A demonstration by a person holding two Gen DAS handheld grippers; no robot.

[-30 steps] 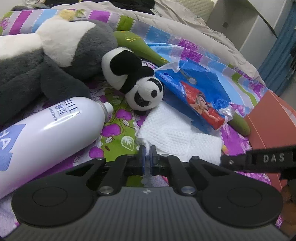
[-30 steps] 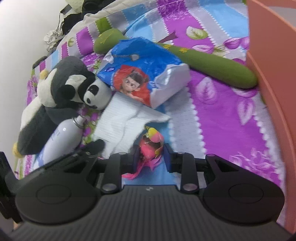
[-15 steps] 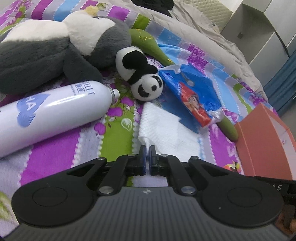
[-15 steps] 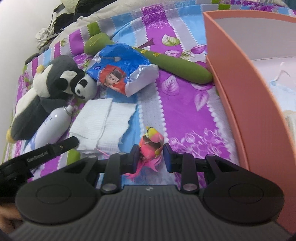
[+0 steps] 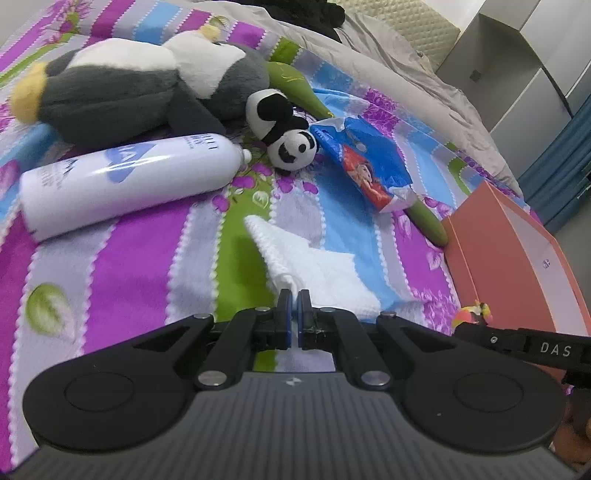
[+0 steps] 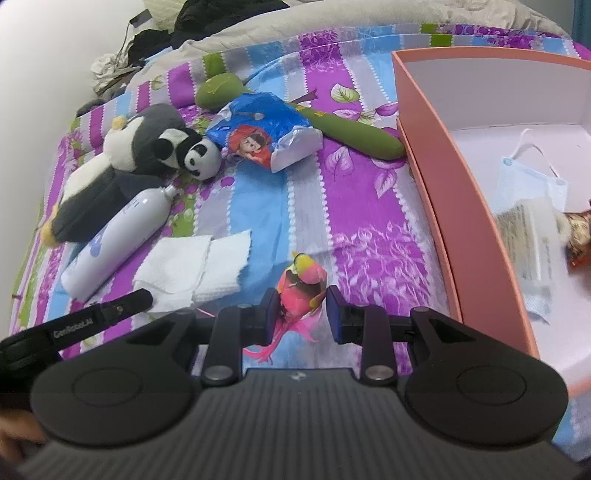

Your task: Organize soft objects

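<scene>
Both grippers tilt steeply down over the striped floral bedspread (image 5: 129,258). The left gripper (image 5: 294,308) has its fingers pinched tight on a corner of the white textured cloth (image 5: 314,269), left of the open salmon-pink cardboard box (image 6: 436,206). The right gripper (image 6: 298,308), just beside that box, clamps a small pink-and-yellow plush bird (image 6: 301,284) between partly spread fingers.

bottle: white spray bottle (image 5: 125,181) lying on its side on the bed | bedding: striped floral bedspread (image 5: 140,258), beige quilt (image 5: 399,85) behind | room: grey cabinet (image 5: 517,62), blue curtain (image 5: 565,162) | heap: dark clothes (image 6: 207,18) by the wall
</scene>
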